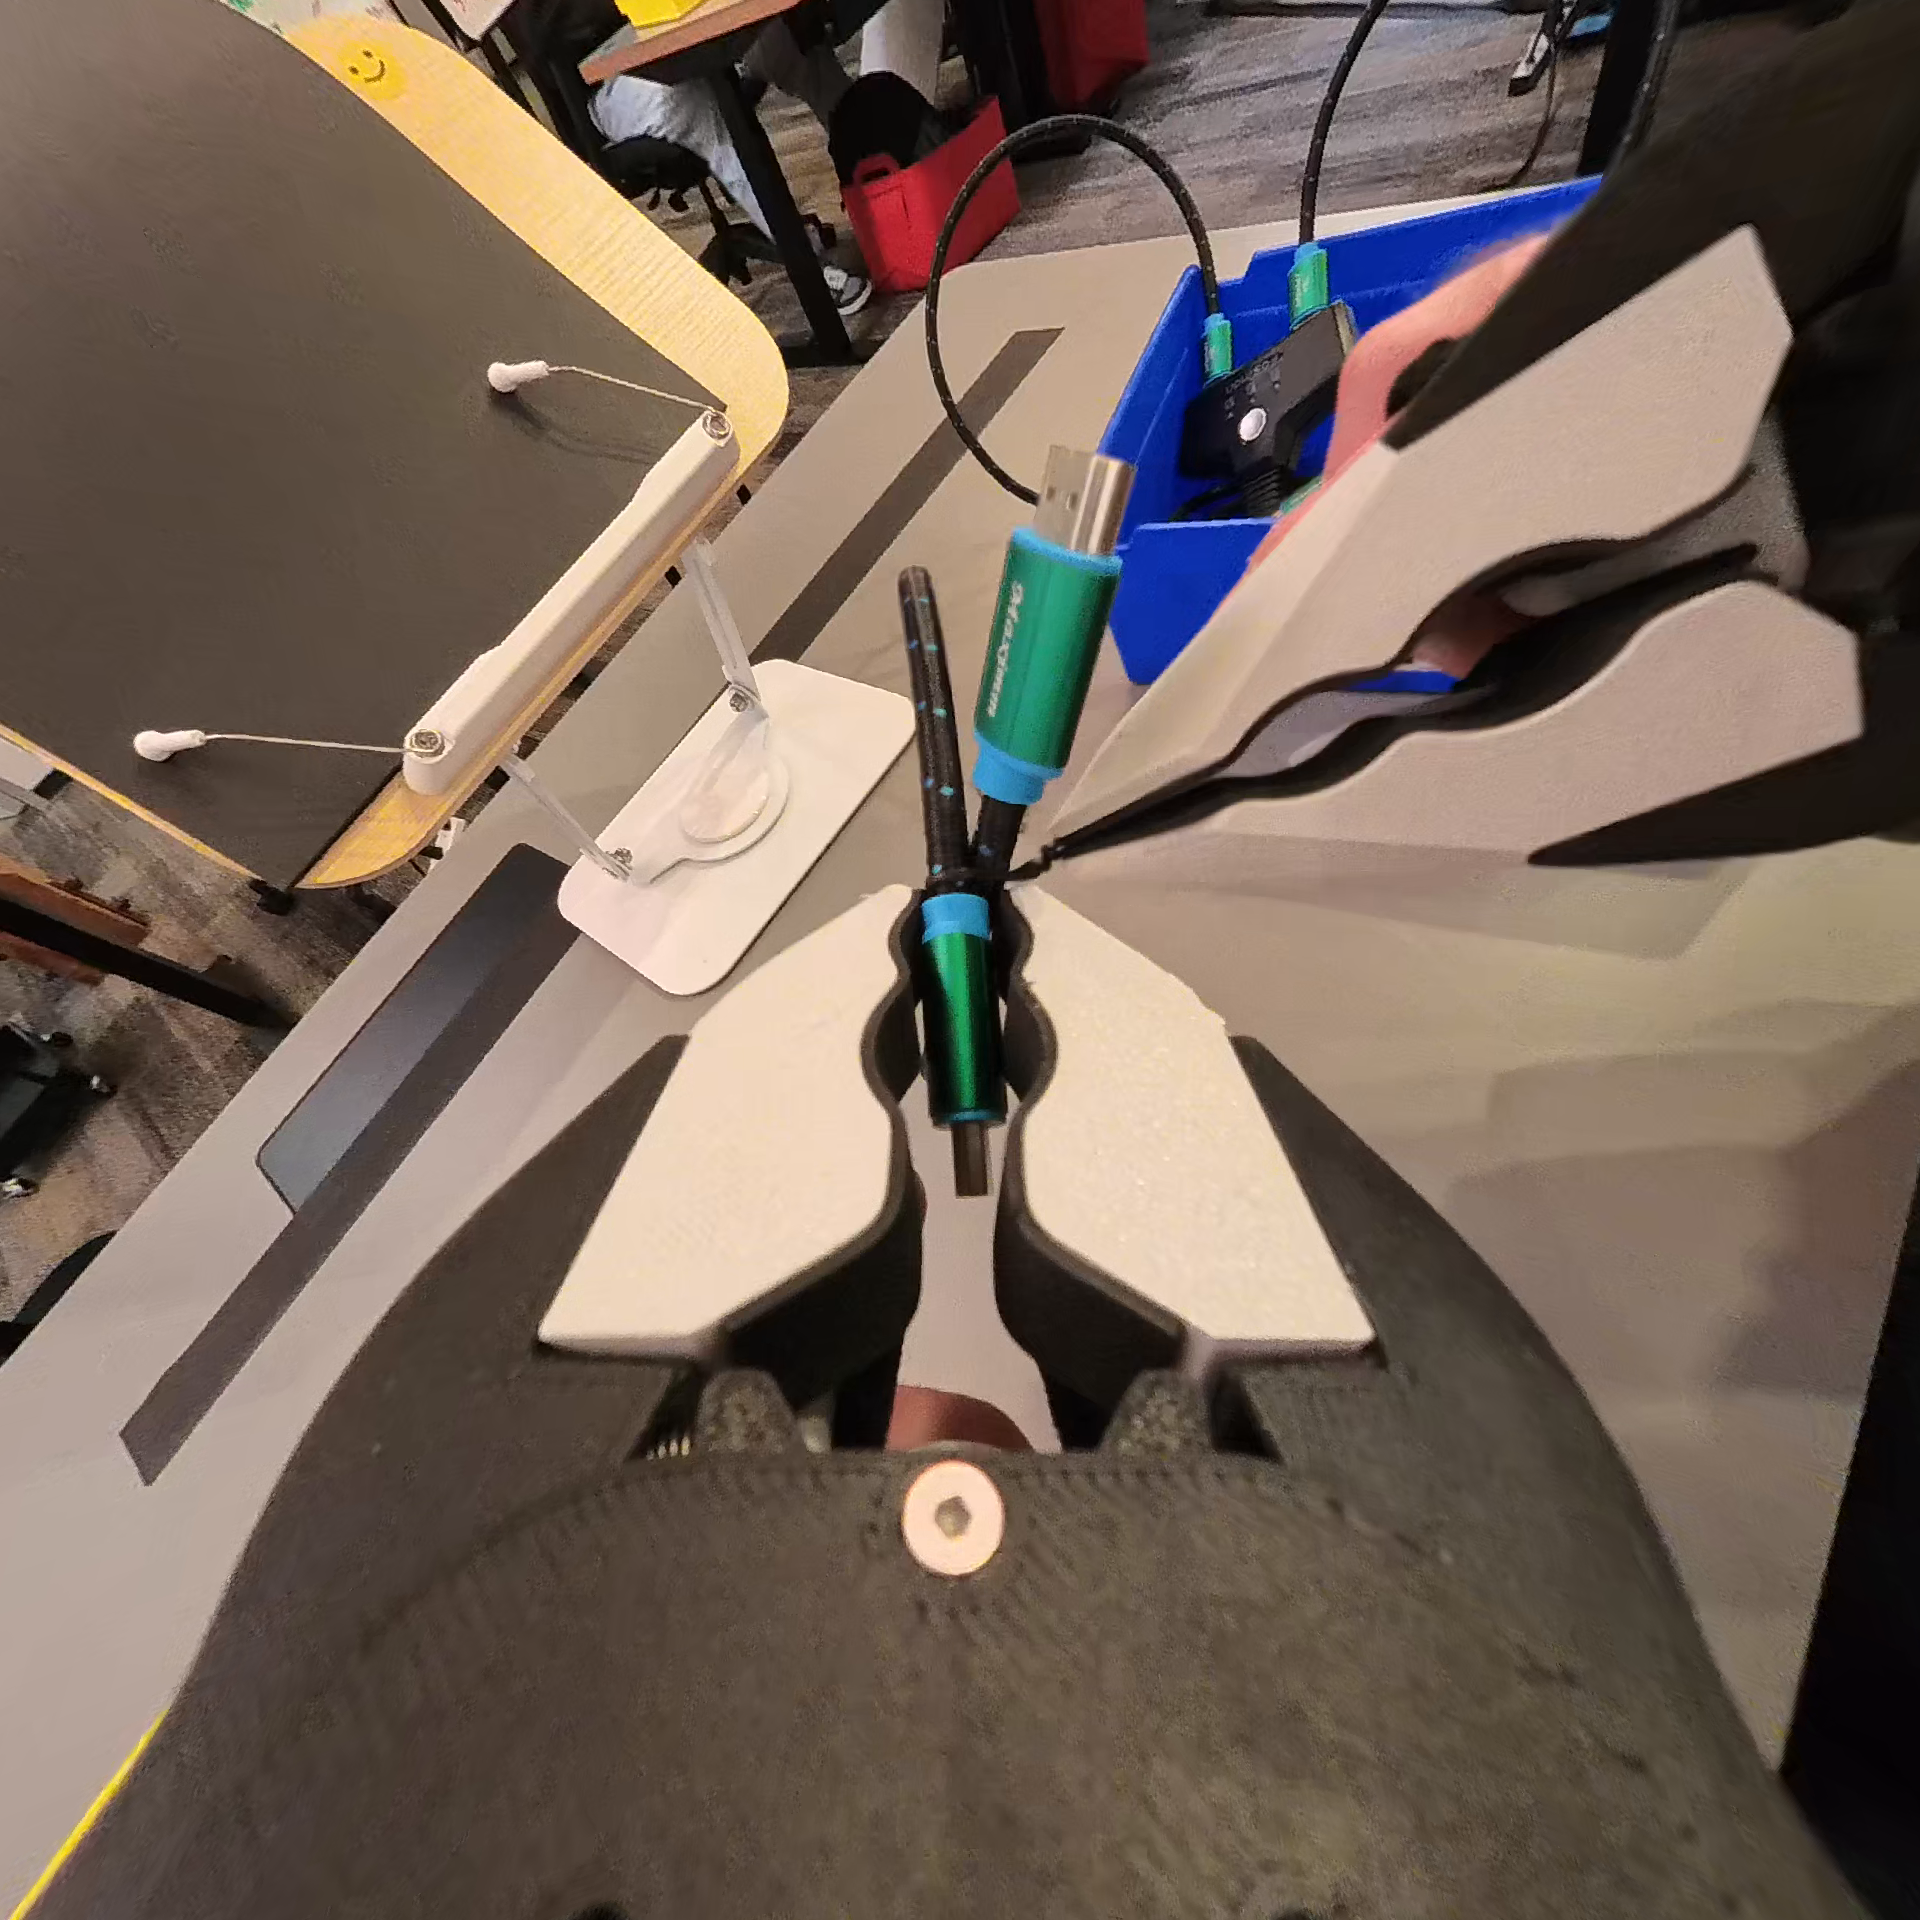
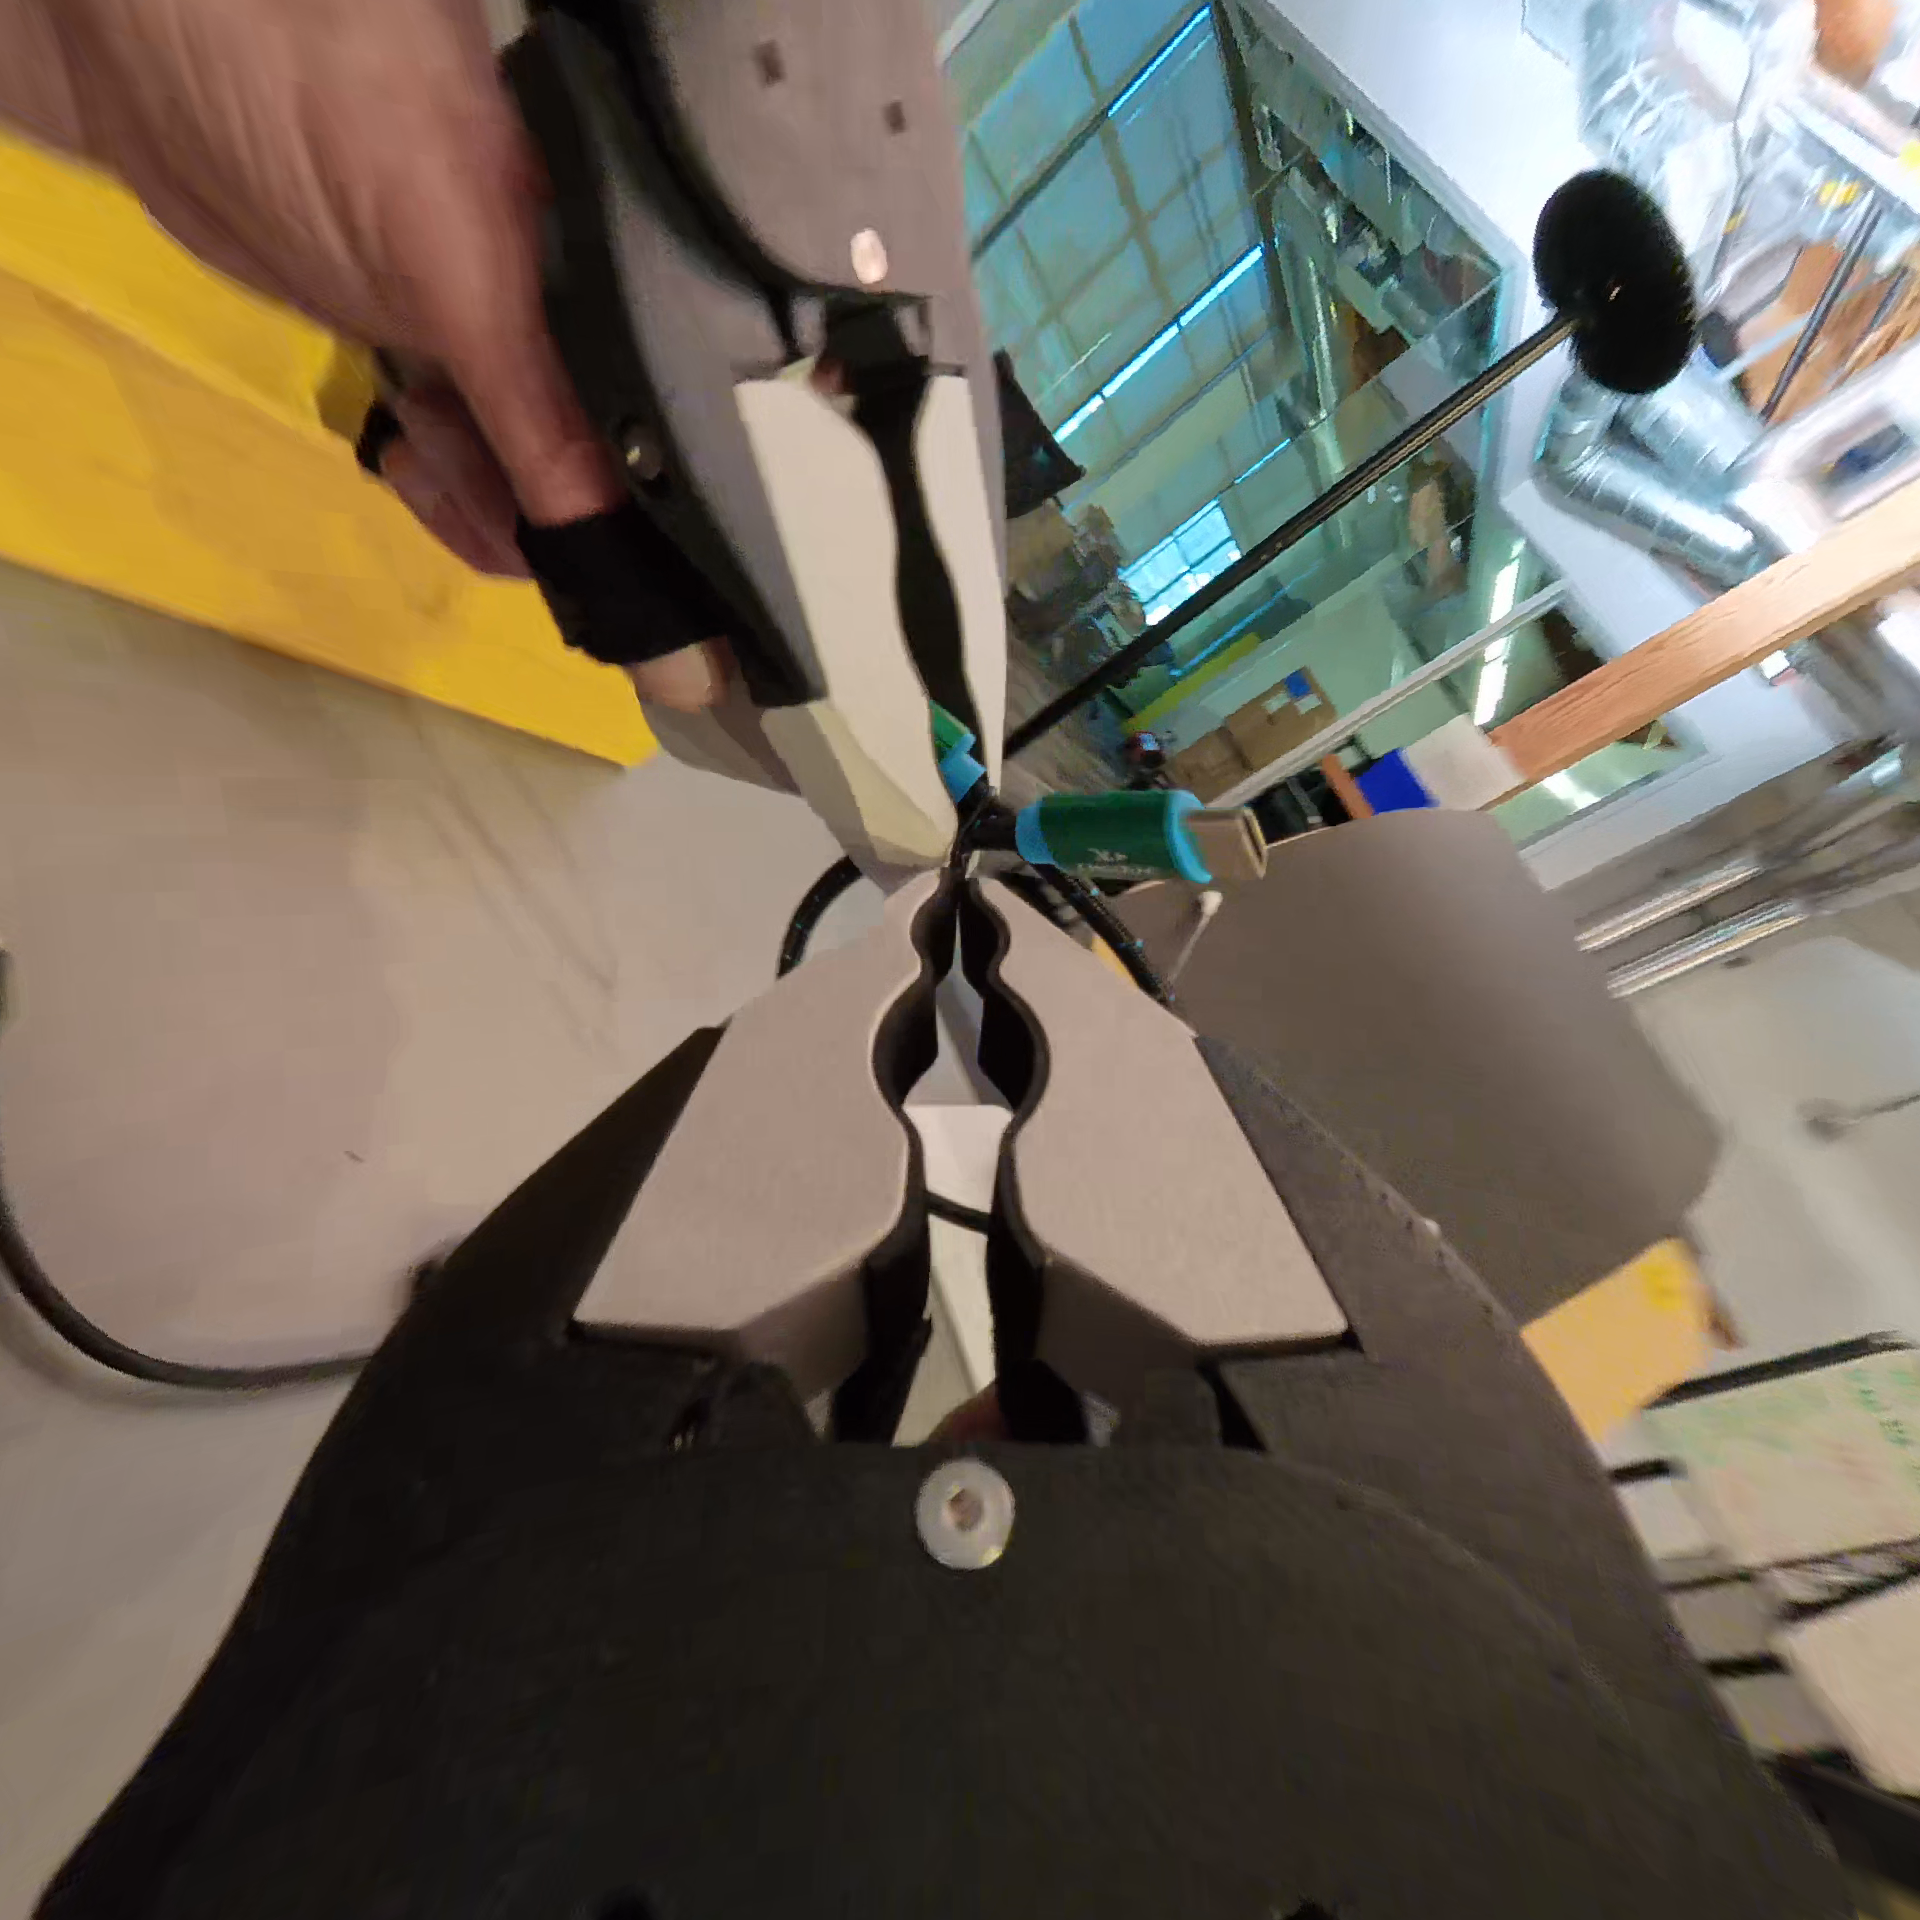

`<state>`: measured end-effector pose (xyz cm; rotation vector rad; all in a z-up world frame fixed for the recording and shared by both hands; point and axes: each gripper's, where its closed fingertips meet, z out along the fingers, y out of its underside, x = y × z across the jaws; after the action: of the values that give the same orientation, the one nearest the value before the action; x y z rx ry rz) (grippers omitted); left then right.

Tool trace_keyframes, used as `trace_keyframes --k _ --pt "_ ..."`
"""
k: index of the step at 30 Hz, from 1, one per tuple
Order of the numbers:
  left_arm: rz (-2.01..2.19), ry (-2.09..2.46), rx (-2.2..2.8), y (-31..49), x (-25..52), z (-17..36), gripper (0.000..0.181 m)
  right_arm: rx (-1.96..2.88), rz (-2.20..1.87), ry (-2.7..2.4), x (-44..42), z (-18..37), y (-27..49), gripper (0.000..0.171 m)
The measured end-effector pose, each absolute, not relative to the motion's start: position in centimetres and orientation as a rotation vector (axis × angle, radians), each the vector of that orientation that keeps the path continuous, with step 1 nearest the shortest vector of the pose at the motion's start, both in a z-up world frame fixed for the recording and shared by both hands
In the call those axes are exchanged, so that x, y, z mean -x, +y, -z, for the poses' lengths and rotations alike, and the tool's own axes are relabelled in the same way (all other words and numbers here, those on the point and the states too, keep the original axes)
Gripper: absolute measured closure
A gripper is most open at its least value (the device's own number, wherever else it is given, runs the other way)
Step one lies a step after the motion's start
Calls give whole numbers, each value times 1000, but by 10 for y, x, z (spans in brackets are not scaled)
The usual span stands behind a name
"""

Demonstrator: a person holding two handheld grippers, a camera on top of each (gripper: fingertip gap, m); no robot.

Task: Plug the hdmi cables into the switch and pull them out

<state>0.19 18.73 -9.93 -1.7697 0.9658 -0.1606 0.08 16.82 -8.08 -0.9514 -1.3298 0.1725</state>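
Observation:
My left gripper [image 1: 961, 904] is shut on a green HDMI plug [image 1: 961, 1023], held lengthwise between the pads with its metal tip pointing back at the camera. The second green plug [image 1: 1049, 644] of the same black braided cable [image 1: 925, 686] stands free just above. A thin black twist tie [image 1: 1023, 871] binds the two cable ends. My right gripper [image 1: 1055, 847] comes in from the right and is shut on that tie. In the right wrist view my right gripper [image 2: 954, 883] meets the left gripper [image 2: 966, 821], beside the free plug [image 2: 1122, 831]. The black switch [image 1: 1262, 405] lies in a blue bin [image 1: 1153, 416].
Two more green plugs [image 1: 1216, 348] sit in the switch. A white stand with clear legs [image 1: 727, 821] is on the grey table to the left. A black-topped table with a wooden edge [image 1: 260, 416] stands beyond. A yellow block [image 2: 208, 468] lies behind the person's hand [image 2: 312, 208].

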Motion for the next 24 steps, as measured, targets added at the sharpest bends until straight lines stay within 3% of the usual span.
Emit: trace_keyframes --k 15,19,24 --pt "46 855 1651 201 17 78 171 1268 -1503 -785 5 52 159 171" --pt "58 849 1644 200 19 74 171 1246 -1329 -823 9 53 161 171" --pt "145 862 1679 197 14 78 171 1104 -677 -1067 5 57 164 166"
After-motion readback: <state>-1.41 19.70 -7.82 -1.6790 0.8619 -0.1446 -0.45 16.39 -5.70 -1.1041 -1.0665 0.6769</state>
